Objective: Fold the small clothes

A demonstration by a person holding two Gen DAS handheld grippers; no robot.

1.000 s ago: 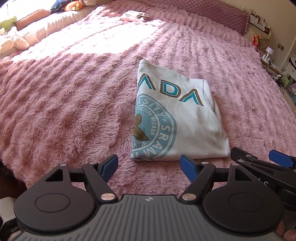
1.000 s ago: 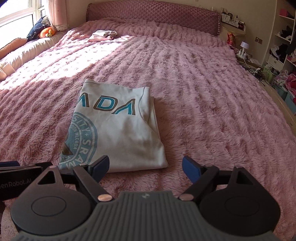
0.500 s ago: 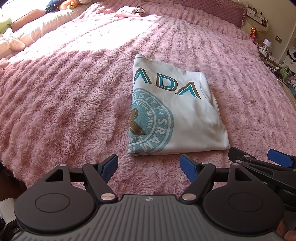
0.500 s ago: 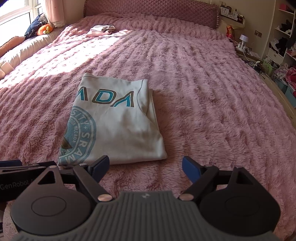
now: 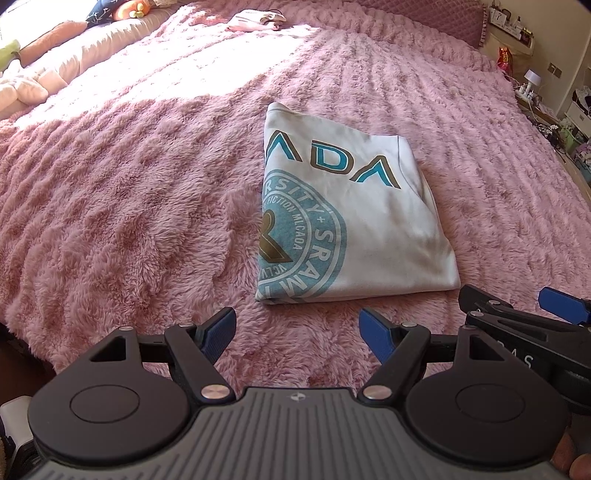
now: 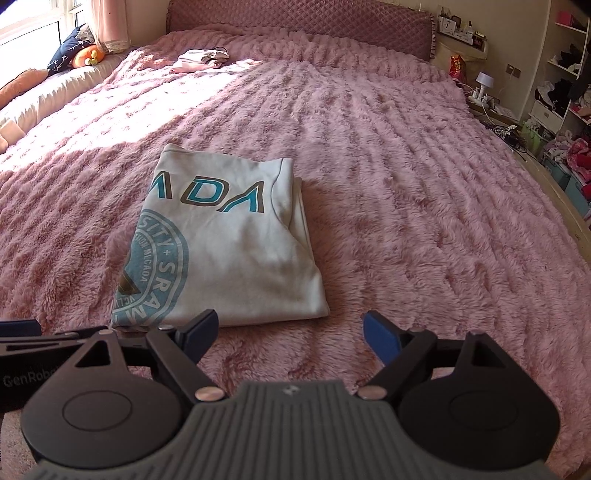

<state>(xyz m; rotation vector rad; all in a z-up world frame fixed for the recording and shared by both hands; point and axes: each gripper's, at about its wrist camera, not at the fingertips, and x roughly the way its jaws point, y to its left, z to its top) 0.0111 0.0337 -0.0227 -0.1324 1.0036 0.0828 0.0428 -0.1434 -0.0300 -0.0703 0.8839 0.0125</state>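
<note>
A white T-shirt (image 5: 369, 221) with a teal round print and teal letters lies folded into a flat rectangle on the pink fluffy bed cover (image 5: 129, 221). It also shows in the right wrist view (image 6: 236, 251). My left gripper (image 5: 297, 330) is open and empty, just in front of the shirt's near edge. My right gripper (image 6: 290, 332) is open and empty, near the shirt's near right corner. Each gripper shows at the edge of the other's view.
A small folded pale garment (image 6: 201, 59) lies far up the bed near the quilted headboard (image 6: 295, 18). Pillows and soft toys (image 5: 44, 59) line the left side. Shelves, a lamp and clutter (image 6: 554, 92) stand beyond the bed's right edge.
Both grippers have drawn back slightly from the folded shirt and stayed open. The shirt has not moved.
</note>
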